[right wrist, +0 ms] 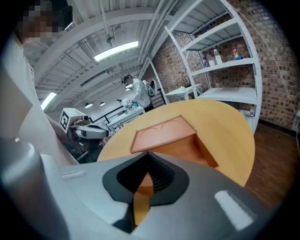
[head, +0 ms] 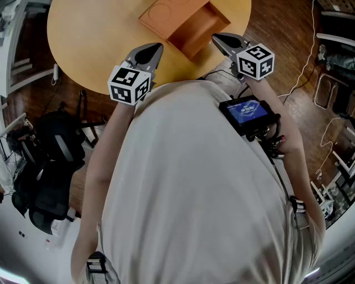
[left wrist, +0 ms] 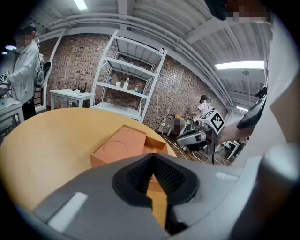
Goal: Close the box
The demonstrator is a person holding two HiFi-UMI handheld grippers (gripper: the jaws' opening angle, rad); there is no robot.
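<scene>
The box (head: 195, 30) sits open on the desk (head: 89, 39), its lid (head: 166, 14) lying flat on the left. The left tongs (head: 155, 49) and right tongs (head: 217, 37) hover near it, both closed and empty. Closing appears not yet begun.

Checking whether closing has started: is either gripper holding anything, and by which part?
Nothing is held: the left gripper and right gripper are both shut and empty, near the box.

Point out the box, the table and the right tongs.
cardboard box (head: 166, 14): head view, its flat top panel.
round wooden table (head: 89, 39): head view, bare top left of the box.
right tongs (head: 217, 38): head view, the shut tips.
</scene>
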